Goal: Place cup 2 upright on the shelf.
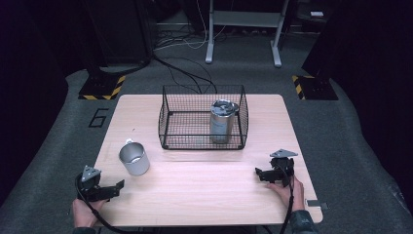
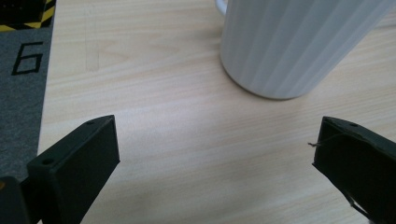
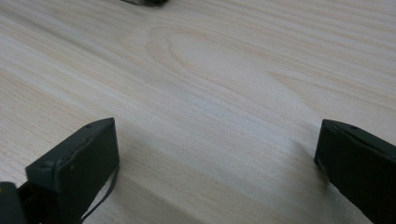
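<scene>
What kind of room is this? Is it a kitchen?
Probably not a kitchen; more likely a lab or test workshop. A wooden table stands on grey carpet with a painted number 6, yellow-black hazard-striped stand bases and loose cables behind.

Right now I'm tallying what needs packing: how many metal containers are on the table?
2. A mug stands on the bare table near the left gripper; a lidded can stands upright inside the wire basket. Nothing seems hidden behind them.

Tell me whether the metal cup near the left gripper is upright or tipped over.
Upright. The metal cup stands on its base on the table, its open mouth facing up; in the left gripper view its wall rises straight from the wood.
</scene>
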Motion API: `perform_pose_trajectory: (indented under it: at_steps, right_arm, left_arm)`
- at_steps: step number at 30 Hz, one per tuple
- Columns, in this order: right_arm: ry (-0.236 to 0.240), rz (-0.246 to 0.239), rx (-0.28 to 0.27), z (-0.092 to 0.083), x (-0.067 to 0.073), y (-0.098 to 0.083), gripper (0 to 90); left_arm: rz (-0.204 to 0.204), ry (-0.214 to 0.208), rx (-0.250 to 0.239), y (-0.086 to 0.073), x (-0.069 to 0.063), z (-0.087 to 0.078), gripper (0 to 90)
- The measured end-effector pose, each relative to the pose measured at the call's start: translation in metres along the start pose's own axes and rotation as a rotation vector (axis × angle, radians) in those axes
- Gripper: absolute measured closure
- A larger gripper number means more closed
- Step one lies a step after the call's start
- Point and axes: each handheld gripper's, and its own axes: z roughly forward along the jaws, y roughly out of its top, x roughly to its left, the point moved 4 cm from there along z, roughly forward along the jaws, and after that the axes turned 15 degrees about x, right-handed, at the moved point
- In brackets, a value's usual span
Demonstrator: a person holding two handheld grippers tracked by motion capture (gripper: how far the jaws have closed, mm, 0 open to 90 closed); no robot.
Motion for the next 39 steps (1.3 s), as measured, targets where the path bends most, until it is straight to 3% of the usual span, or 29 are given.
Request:
perform_pose_trajectory:
  at_steps: [2, 4, 16, 20, 23, 32, 39]
  right_arm:
    - [0.008, 0.004, 0.009, -0.001, 0.001, -0.001, 0.0]
    - [0.018, -0.035, 0.004, 0.0, -0.002, 0.001, 0.0]
    - [0.027, -0.043, 0.006, 0.001, -0.003, 0.002, 0.0]
    - [0.027, -0.044, 0.006, 0.001, -0.003, 0.002, 0.0]
    - [0.028, -0.042, 0.007, 0.001, -0.002, 0.002, 0.0]
    - [0.028, -0.043, 0.006, 0.001, -0.002, 0.002, 0.0]
    - [0.027, -0.042, 0.007, 0.001, -0.002, 0.002, 0.0]
  left_arm:
    - [0.002, -0.001, -0.012, 0.005, -0.002, -0.004, 0.0]
    - [0.004, -0.014, -0.021, 0.01, -0.004, -0.01, 0.0]
    - [0.051, -0.01, -0.091, 0.042, -0.02, -0.034, 0.0]
    - [0.067, -0.033, -0.121, 0.05, -0.025, -0.038, 0.0]
    - [0.079, -0.037, -0.146, 0.055, -0.029, -0.037, 0.0]
    - [0.144, -0.06, -0.153, 0.073, -0.038, -0.028, 0.0]
    - [0.169, -0.095, -0.167, 0.083, -0.039, -0.021, 0.0]
